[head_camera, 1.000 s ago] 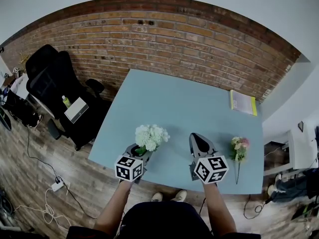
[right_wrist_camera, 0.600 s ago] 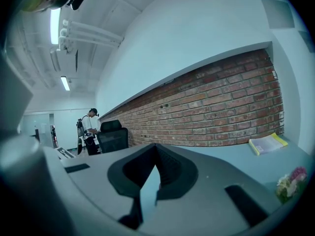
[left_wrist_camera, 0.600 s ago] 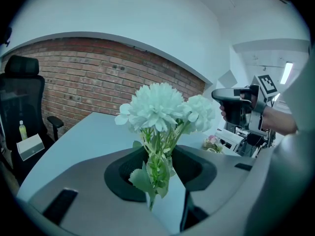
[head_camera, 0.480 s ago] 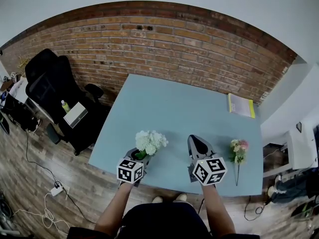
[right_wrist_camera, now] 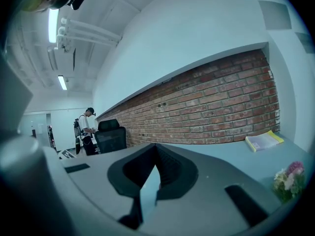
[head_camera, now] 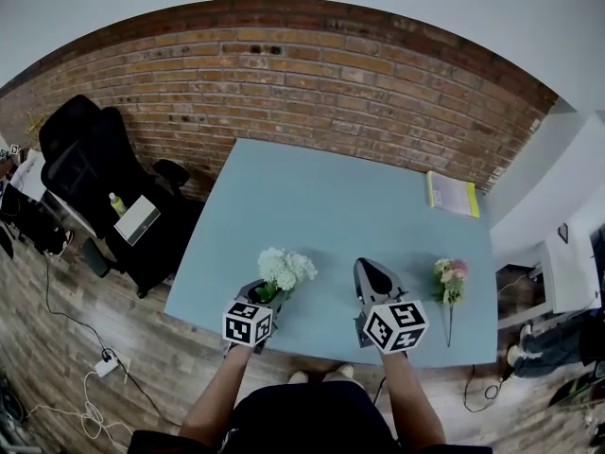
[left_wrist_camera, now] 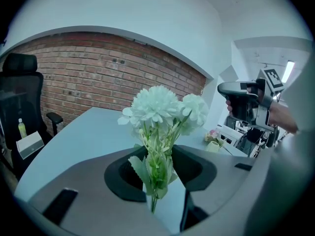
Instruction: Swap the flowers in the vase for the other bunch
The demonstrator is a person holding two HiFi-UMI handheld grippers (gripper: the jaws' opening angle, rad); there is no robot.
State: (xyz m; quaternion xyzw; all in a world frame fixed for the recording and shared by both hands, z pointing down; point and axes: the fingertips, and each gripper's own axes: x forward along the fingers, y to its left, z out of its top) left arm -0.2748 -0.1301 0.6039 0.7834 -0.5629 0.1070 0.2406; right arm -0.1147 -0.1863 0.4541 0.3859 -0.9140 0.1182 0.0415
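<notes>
- Jaws of left gripper (head_camera: 264, 293) clamp the stems of the white bunch (head_camera: 286, 267), blooms upright near the tabletop's (head_camera: 331, 197) front edge.
- Right gripper (head_camera: 371, 270): jaws pressed together, empty.
- Pink bunch (head_camera: 451, 280) lies flat on the tabletop's right side.

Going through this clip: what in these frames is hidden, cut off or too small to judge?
No vase shows in any view.
White flower bunch, stem ends: left gripper view, lost between the jaws of the left hand-held gripper.
Pink and yellow flower bunch: right gripper view, clipped by the lens edge.
Yellow-edged booklet: head view, print too small to read.
</notes>
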